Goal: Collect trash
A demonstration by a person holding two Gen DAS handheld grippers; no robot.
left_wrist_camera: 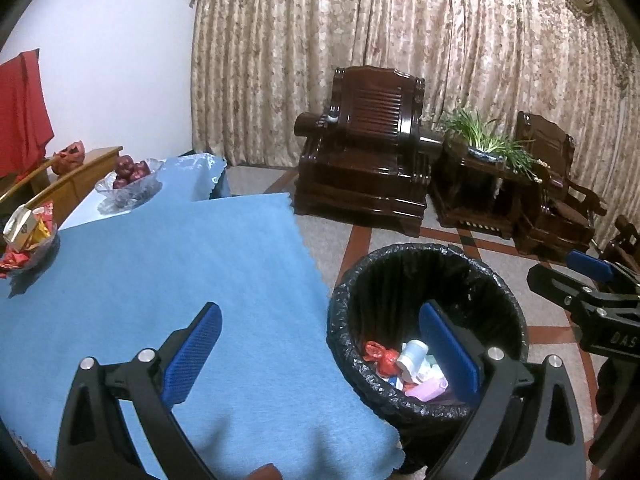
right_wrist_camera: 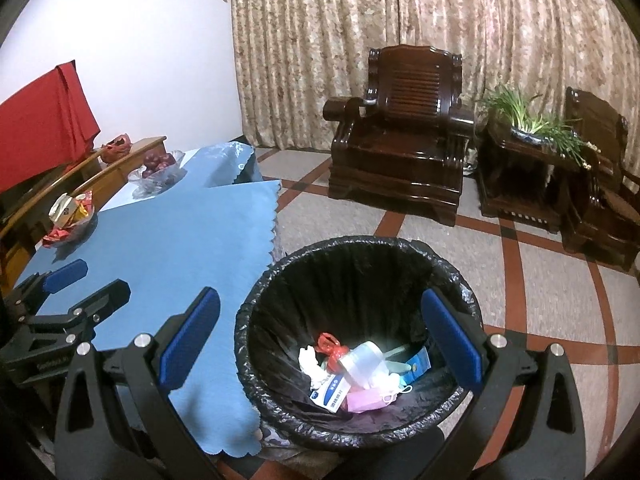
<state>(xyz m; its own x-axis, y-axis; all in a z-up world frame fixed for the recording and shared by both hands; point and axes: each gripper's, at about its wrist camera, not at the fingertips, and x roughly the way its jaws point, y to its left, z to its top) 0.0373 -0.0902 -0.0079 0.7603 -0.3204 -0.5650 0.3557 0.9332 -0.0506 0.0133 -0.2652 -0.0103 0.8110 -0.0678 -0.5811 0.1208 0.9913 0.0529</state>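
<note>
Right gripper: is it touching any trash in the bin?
Apart. The right wrist view shows the right gripper open and empty above the bin; the trash lies well below at the bottom.

A glass bowl of red fruit [right_wrist_camera: 158,164] stood on the blue-clothed counter [right_wrist_camera: 180,232]. A dark wooden armchair [right_wrist_camera: 404,160] faced patterned curtains [right_wrist_camera: 400,20], beside a side table bearing a green plant [right_wrist_camera: 532,120].

Black tool [right_wrist_camera: 318,344], blue ribbed pads [right_wrist_camera: 188,344]
</note>
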